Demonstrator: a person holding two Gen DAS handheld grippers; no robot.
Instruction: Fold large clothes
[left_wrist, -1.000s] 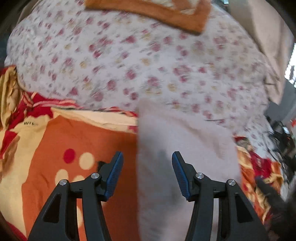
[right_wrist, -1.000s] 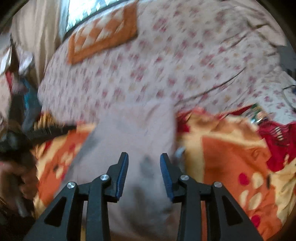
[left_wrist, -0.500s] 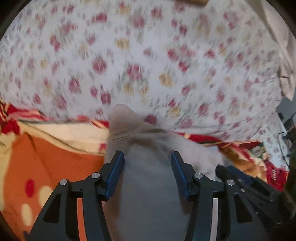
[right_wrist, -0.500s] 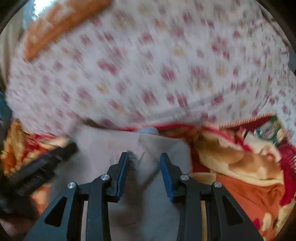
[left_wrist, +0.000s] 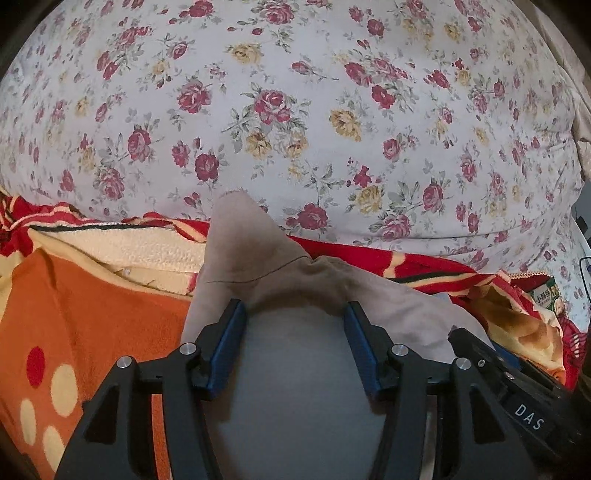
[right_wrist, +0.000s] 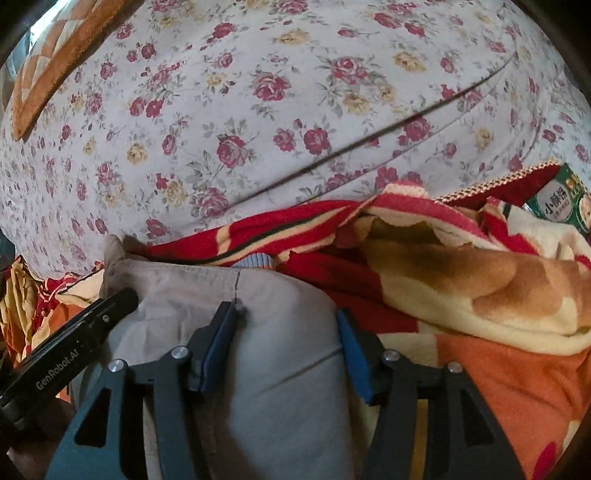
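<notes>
A large grey-beige garment lies on an orange and red blanket, its far edge near the floral sheet. My left gripper is open, its jaws standing wide over the garment's far left part. My right gripper is also open, low over the garment's far right part. Cloth lies under and between both pairs of fingers. The right gripper's body shows at the lower right of the left wrist view; the left gripper's body shows at the left of the right wrist view.
A floral bed sheet fills the far half of both views. The blanket bunches up in folds at the right. A green snack packet lies at the far right. An orange patterned cushion sits at the far left.
Both grippers have moved forward along the garment to its far edge and lowered onto it. Their jaws stay open. The garment's far edge now bunches up between them.
</notes>
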